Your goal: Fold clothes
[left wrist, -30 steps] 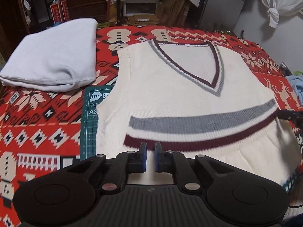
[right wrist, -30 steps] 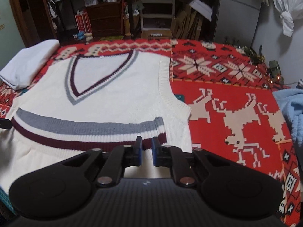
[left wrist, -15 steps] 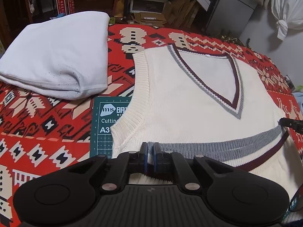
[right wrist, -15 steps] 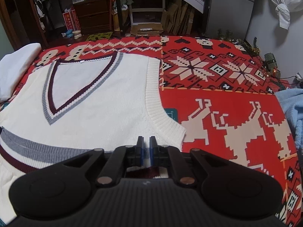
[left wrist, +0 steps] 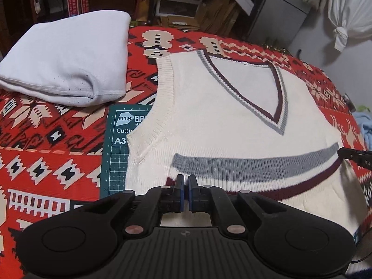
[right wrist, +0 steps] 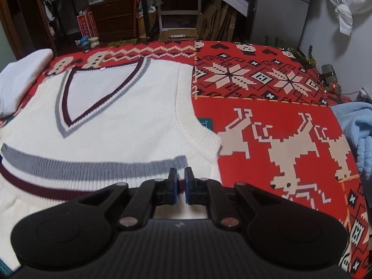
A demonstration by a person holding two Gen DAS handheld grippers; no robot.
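A cream knit vest (left wrist: pixel 220 121) (right wrist: pixel 130 121) with a grey and maroon V-neck lies flat on the red patterned blanket (left wrist: pixel 46 158) (right wrist: pixel 267 116). Its grey and maroon striped hem (left wrist: pixel 255 165) (right wrist: pixel 81 169) is folded up over the chest, just below the V's tip. My left gripper (left wrist: pixel 186 182) is shut on the hem's left corner. At the hem's right corner my right gripper (right wrist: pixel 181 175) is shut too, with maroon knit showing between its pads. A black finger of the right gripper (left wrist: pixel 355 158) shows at the left wrist view's right edge.
A folded pale sweatshirt (left wrist: pixel 65 58) (right wrist: pixel 21 76) lies left of the vest. A green cutting mat (left wrist: pixel 116 151) (right wrist: pixel 207 123) sticks out from under the vest. A light blue cloth (right wrist: pixel 355 134) is heaped at the bed's right edge. Shelves and cardboard boxes (right wrist: pixel 223 16) stand behind.
Both grippers have carried the striped hem forward over the vest's body toward the V-neck. The fold now sits higher on the chest than a second ago.
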